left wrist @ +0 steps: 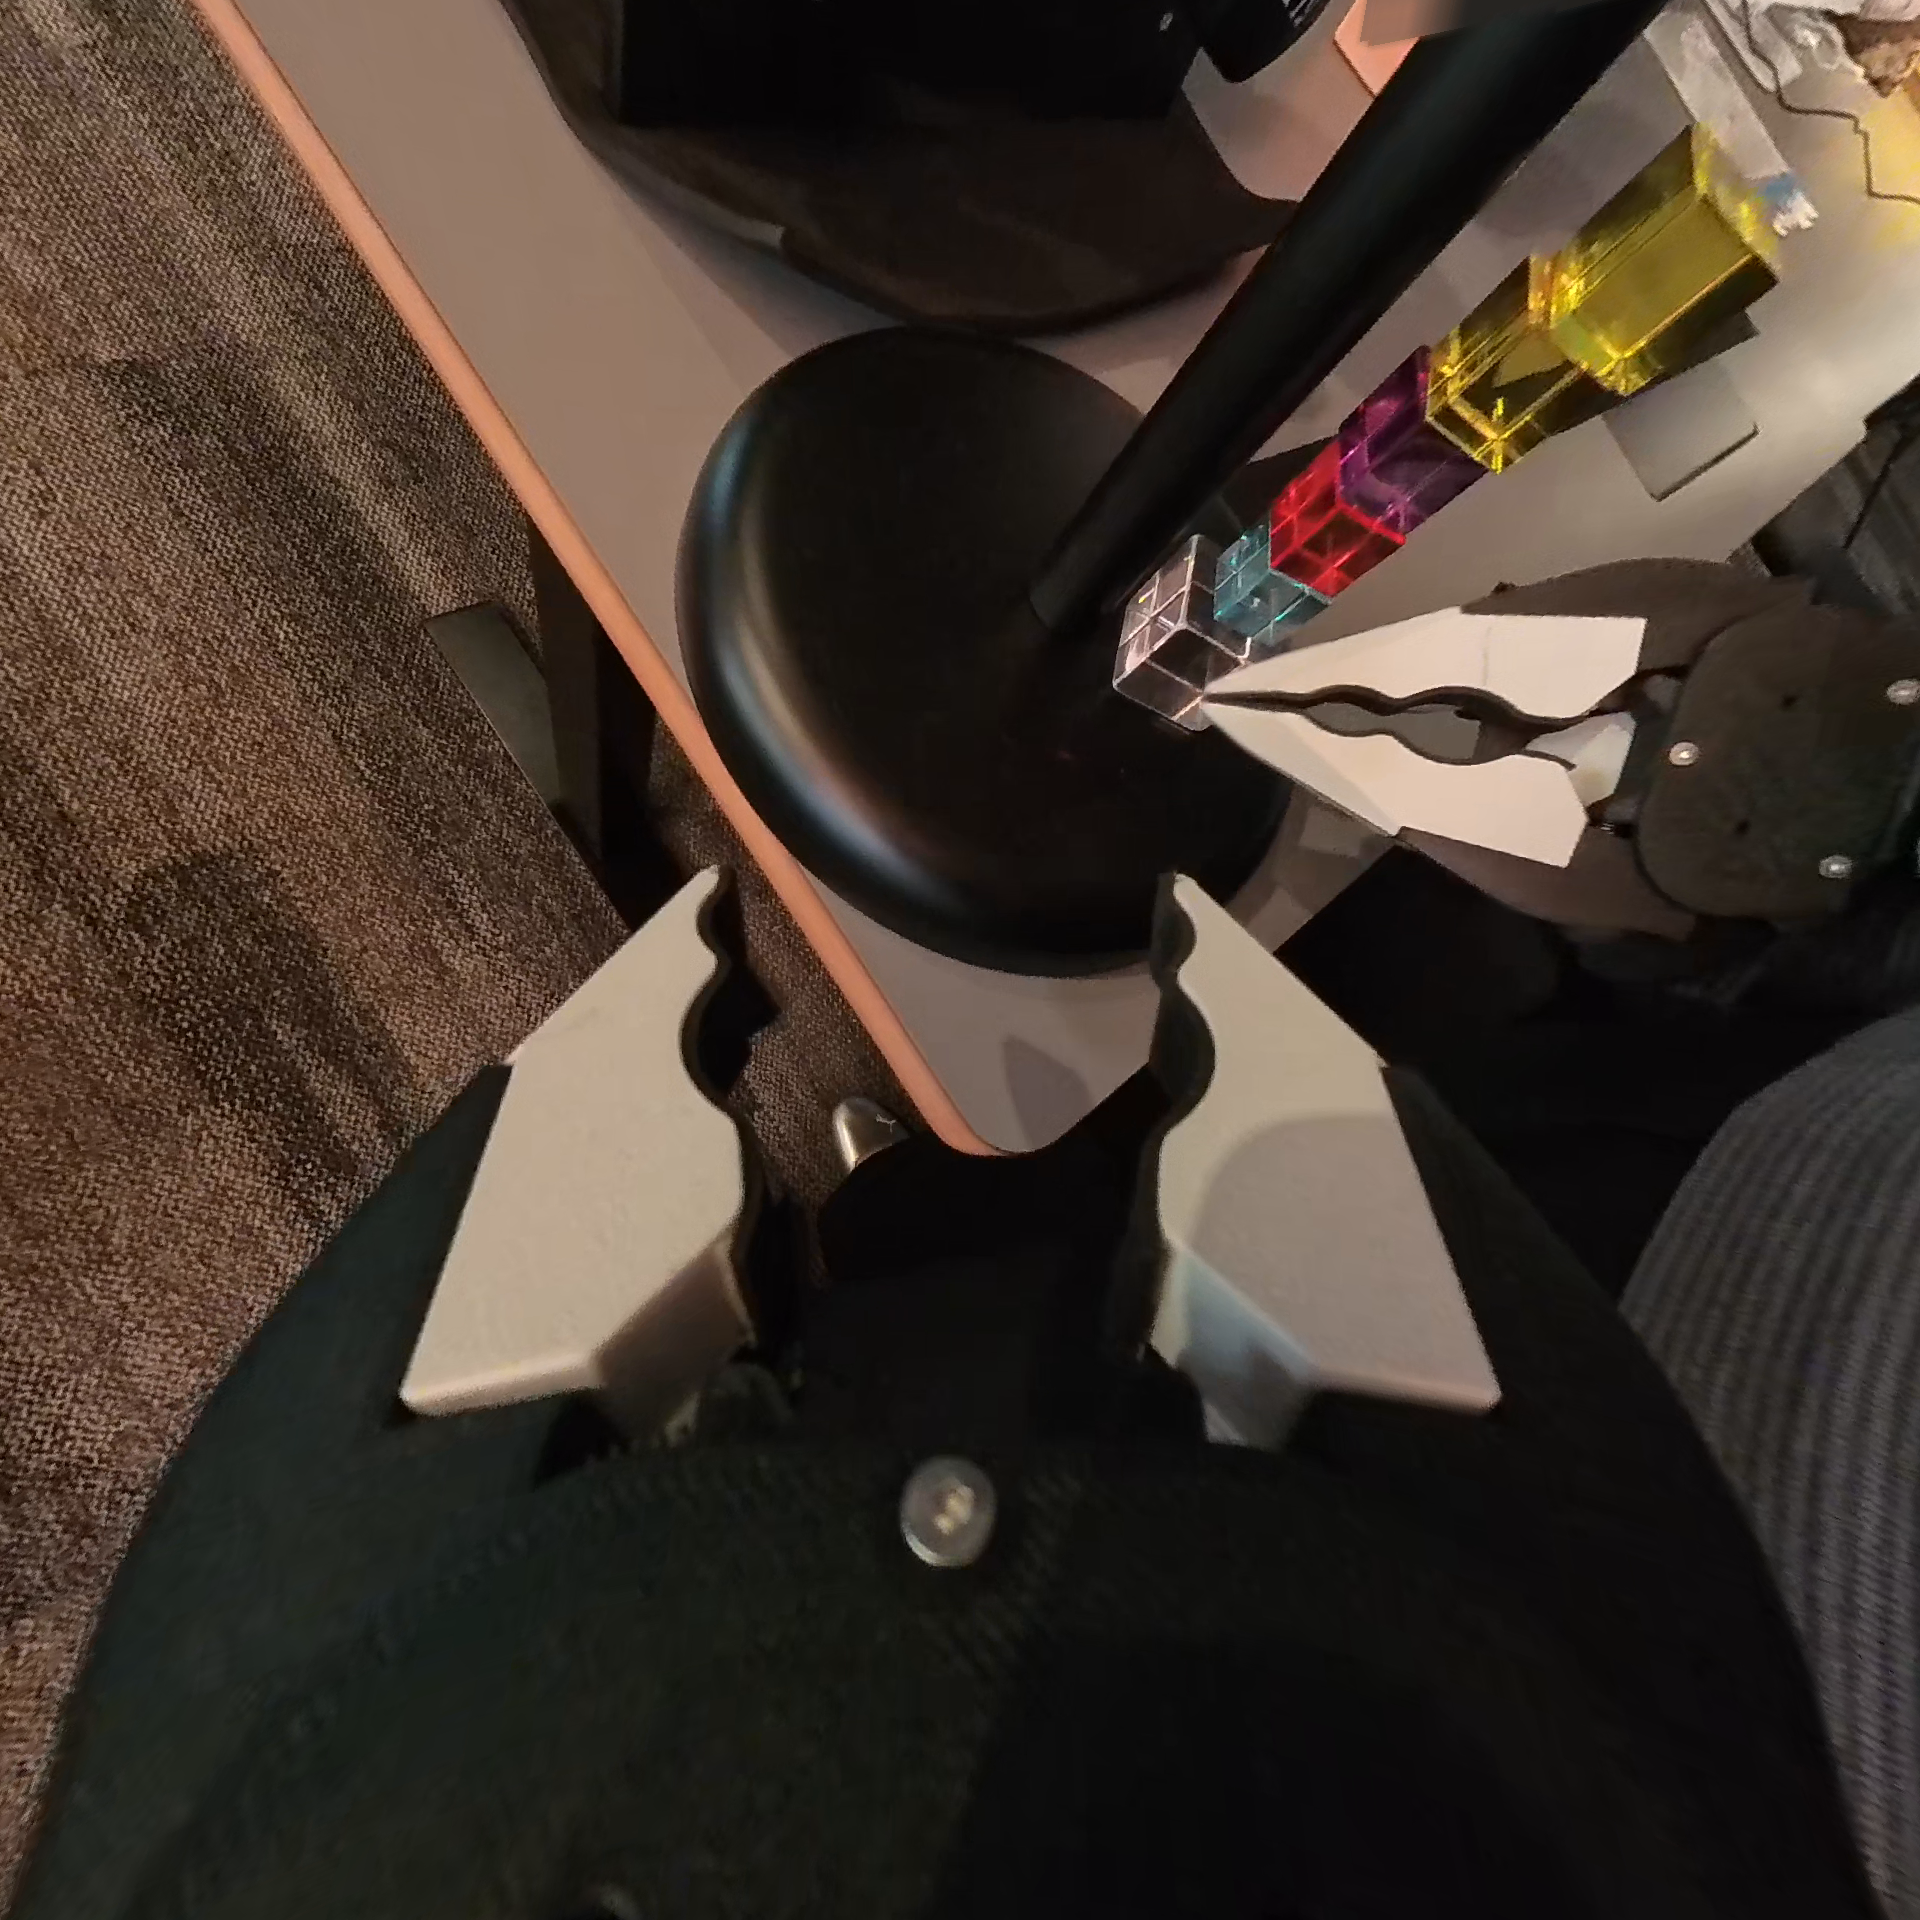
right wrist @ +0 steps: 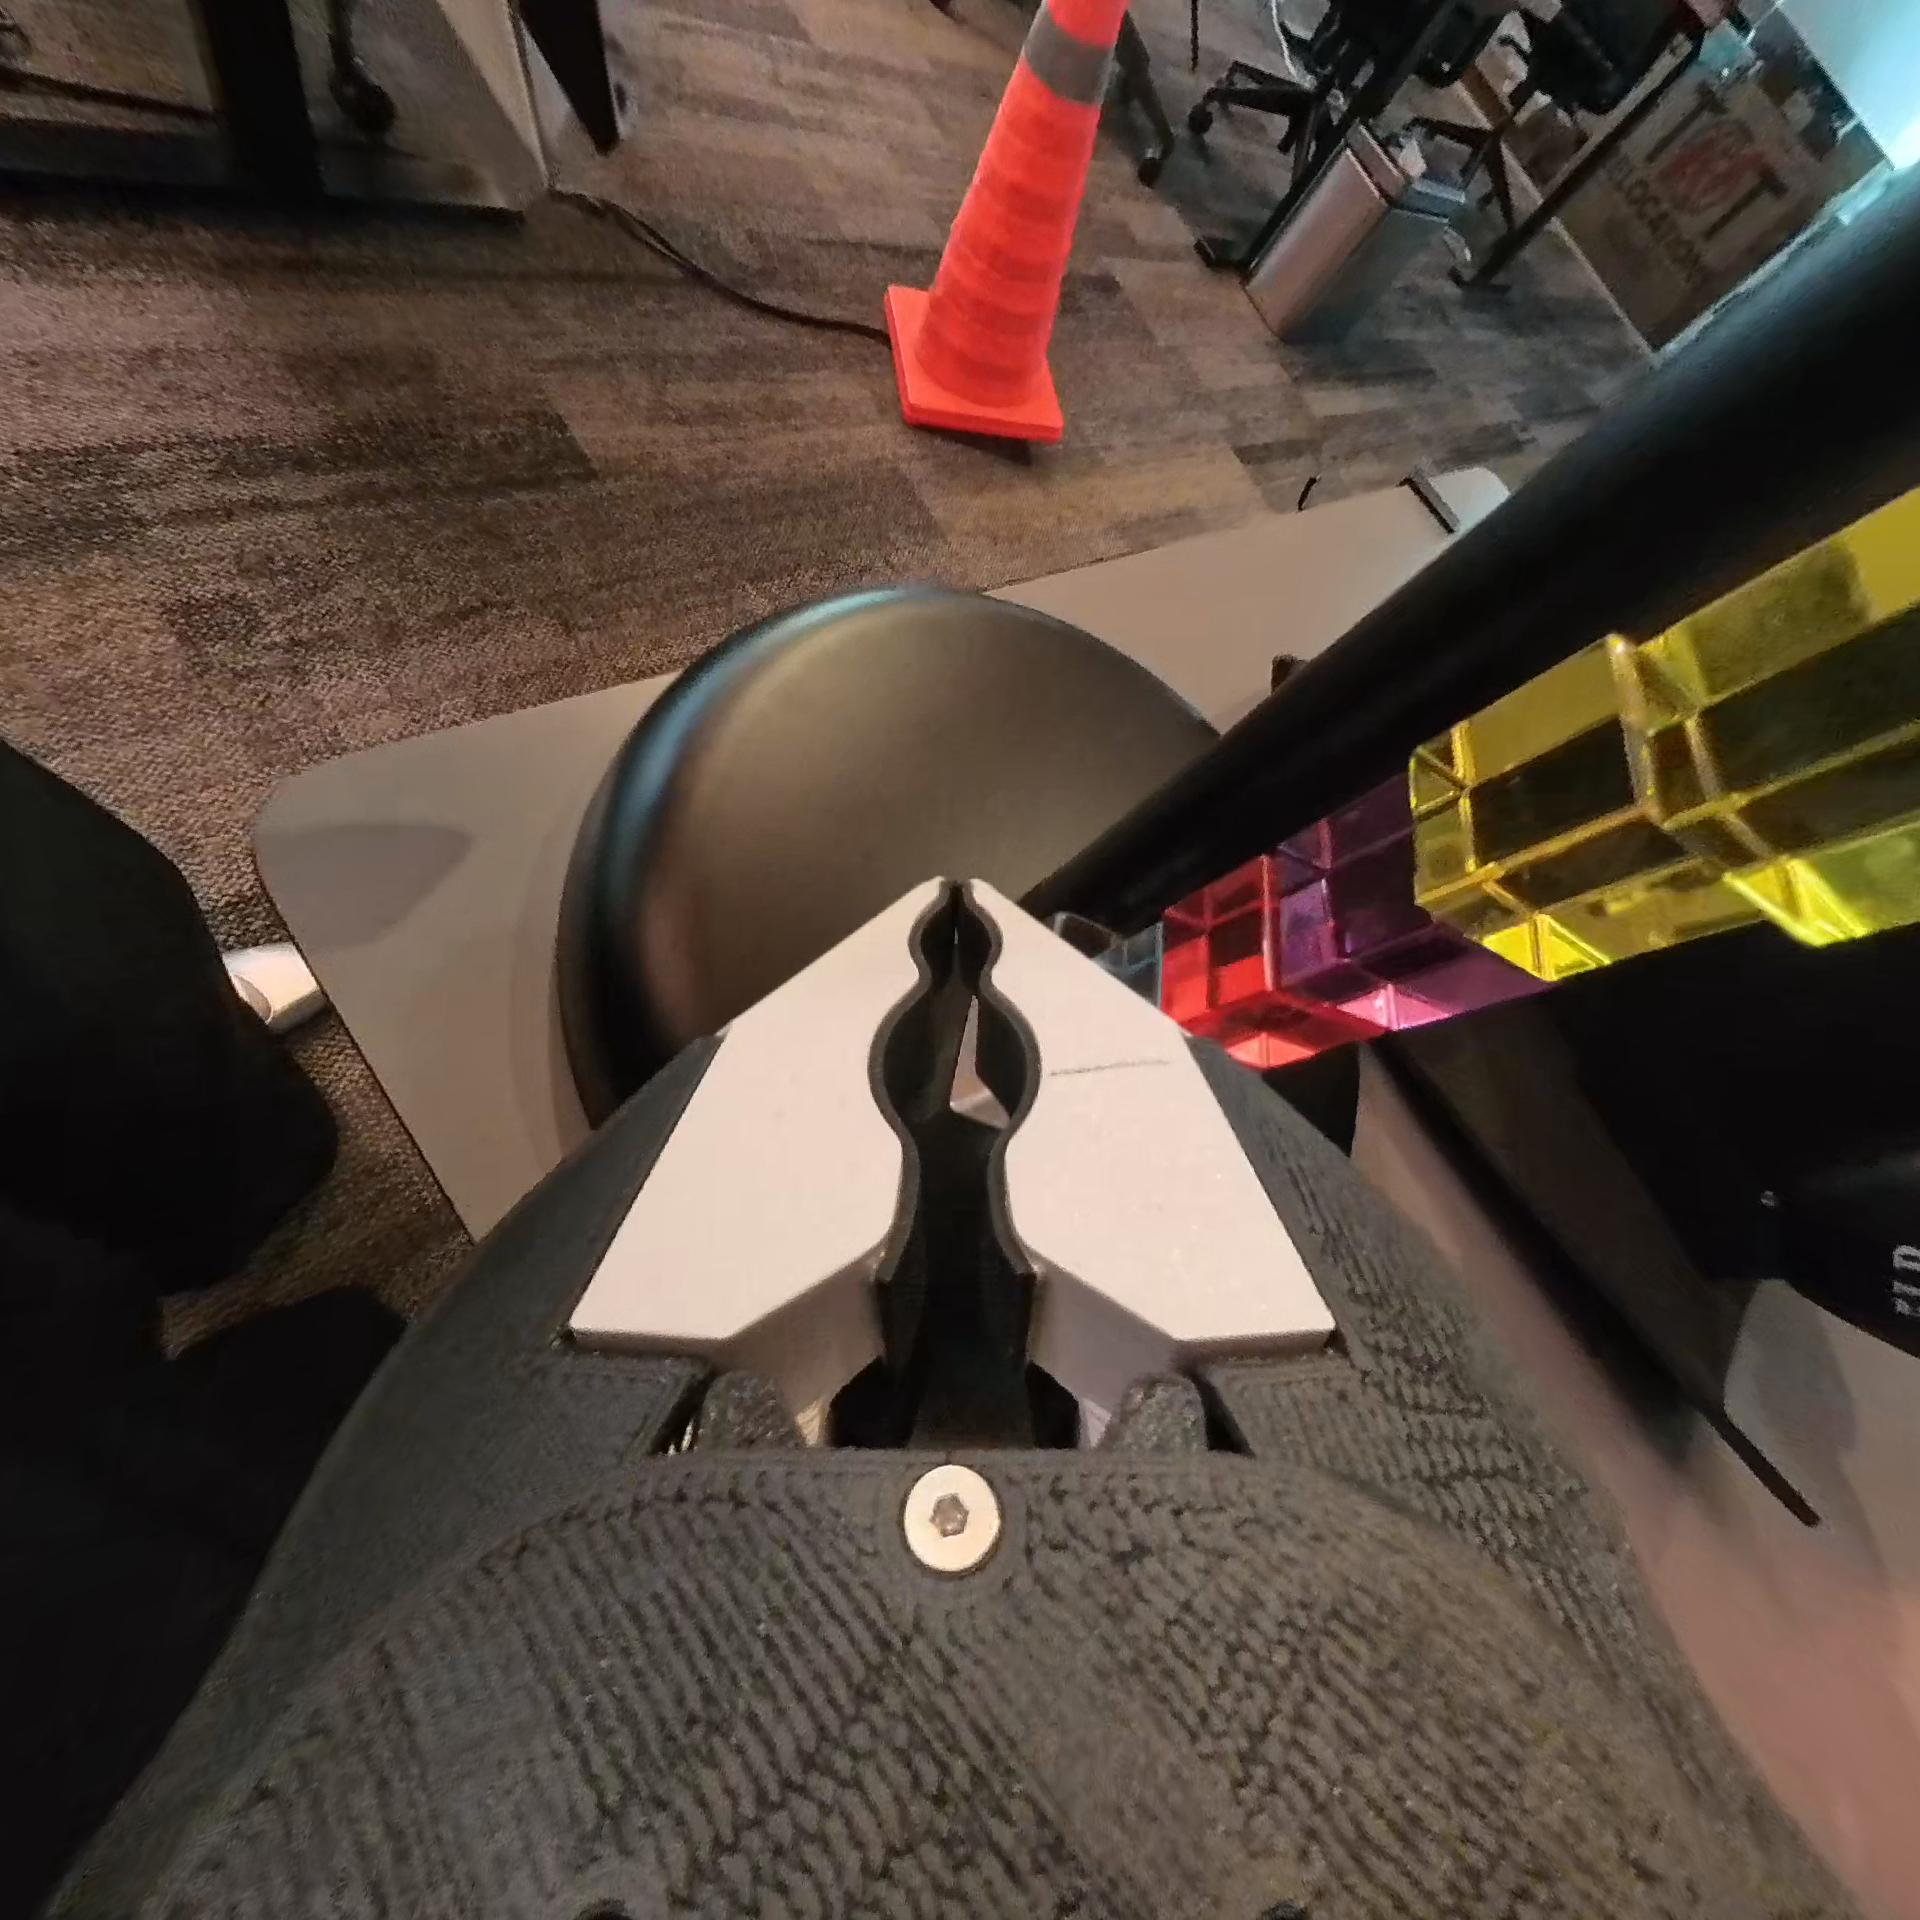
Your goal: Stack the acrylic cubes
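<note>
Beside the black lamp base, right tool clenched bare, tip touching clear cube; left tool released. Cubes likely hard, slippery; grip flat sides.

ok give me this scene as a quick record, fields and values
surface: grey table over carpet
stand: round black base with black pole
cube stack: clear, cyan, red, purple, two yellow
left gripper: fingers wide apart, empty, near table corner
right gripper: fingers together, tip at clear cube
floor: orange cone
</note>
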A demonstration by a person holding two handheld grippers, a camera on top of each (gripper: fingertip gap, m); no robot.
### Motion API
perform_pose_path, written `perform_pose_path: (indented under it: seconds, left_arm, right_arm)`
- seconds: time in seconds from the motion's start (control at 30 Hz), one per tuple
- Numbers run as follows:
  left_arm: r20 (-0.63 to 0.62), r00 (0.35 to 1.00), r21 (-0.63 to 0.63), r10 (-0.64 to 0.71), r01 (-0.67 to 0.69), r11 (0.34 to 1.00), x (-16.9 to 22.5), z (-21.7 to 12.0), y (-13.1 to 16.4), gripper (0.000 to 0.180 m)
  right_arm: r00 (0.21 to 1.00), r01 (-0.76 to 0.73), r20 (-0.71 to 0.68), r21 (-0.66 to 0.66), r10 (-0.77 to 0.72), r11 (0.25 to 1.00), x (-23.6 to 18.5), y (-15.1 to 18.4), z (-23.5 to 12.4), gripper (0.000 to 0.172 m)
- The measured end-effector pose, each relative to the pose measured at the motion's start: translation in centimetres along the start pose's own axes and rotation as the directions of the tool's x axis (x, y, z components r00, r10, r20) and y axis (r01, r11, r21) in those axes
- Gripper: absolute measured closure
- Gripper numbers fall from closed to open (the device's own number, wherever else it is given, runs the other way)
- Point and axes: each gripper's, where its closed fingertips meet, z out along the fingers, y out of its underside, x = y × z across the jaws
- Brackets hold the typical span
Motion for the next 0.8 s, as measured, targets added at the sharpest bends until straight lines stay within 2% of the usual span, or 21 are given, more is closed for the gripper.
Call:
perform_pose_path:
  seconds: [0.27,0.8]
  left_arm:
    - [0.025,1.000,0.004,-0.007,0.007,1.000,0.0,0.0,-0.3,0.102]
    - [0.059,0.998,0.000,-0.007,0.007,1.000,0.5,1.7,-2.0,0.102]
  right_arm:
    - [0.998,0.053,0.043,-0.081,-0.049,0.995,-0.4,2.6,1.5,0.172]
    - [0.994,-0.107,-0.010,-0.103,0.106,0.989,4.9,4.7,3.3,0.172]
